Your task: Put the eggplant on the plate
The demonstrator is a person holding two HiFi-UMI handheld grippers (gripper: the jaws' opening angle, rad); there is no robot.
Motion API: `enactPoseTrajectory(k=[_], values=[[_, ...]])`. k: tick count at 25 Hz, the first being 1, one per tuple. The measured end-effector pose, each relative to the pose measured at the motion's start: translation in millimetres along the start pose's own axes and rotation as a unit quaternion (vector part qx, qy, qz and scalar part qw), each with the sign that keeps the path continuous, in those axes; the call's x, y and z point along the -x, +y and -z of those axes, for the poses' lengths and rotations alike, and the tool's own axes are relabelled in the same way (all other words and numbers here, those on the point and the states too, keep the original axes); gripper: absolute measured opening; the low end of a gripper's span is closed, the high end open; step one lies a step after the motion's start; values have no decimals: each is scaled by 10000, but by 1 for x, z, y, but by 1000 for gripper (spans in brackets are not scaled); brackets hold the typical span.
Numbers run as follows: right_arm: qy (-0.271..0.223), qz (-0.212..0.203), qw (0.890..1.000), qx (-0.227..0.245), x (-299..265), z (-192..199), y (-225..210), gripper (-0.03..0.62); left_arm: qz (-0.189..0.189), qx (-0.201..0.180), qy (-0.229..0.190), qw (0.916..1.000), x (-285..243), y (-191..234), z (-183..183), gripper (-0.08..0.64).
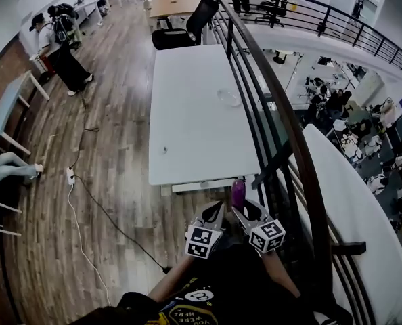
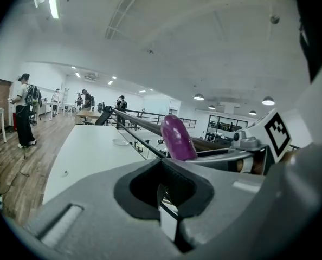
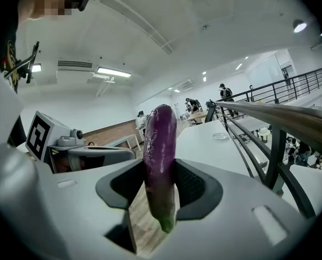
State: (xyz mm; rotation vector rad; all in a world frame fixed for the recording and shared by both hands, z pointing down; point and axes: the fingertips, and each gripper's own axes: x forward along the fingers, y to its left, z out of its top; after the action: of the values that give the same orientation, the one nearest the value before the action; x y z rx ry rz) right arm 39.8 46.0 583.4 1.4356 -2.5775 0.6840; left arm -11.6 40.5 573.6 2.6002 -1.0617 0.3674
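Head view shows both grippers held short of the near edge of the white table (image 1: 187, 120), side by side. The right gripper (image 1: 245, 215) is clamped on the eggplant (image 1: 237, 193), whose purple end points toward the table. The left gripper (image 1: 211, 217) sits just beside it.

Right gripper view shows the jaws of the right gripper (image 3: 160, 191) pressed on the eggplant (image 3: 160, 156), which stands upright with its green stem end down.

Left gripper view shows the jaws of the left gripper (image 2: 166, 191) drawn together with nothing between them; the eggplant (image 2: 177, 137) rises just past them.

The plate (image 1: 229, 97) lies far along the table by its right edge, beside the railing (image 1: 282, 120), well apart from the eggplant.
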Motion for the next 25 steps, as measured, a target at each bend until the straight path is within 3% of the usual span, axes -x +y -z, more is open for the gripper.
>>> enactPoseTrajectory(k=[7,14,20,25], values=[[-219,-226,9993,199,-52,-69,-63,179,-109,-143,-85,9998,-75,26,-50,5],[23,-440,9990,36,-83,-66,-93,179,-280,-98,68,9995,-109,42,-45,5],[161,-225,9993,-246,-104,-59,-111,179,-110,-37,304,9995,-135,67,-47,5],[133,-26,9993,-345,-142,-78,-141,179,-107,-253,262,9993,-166,108,-72,5]])
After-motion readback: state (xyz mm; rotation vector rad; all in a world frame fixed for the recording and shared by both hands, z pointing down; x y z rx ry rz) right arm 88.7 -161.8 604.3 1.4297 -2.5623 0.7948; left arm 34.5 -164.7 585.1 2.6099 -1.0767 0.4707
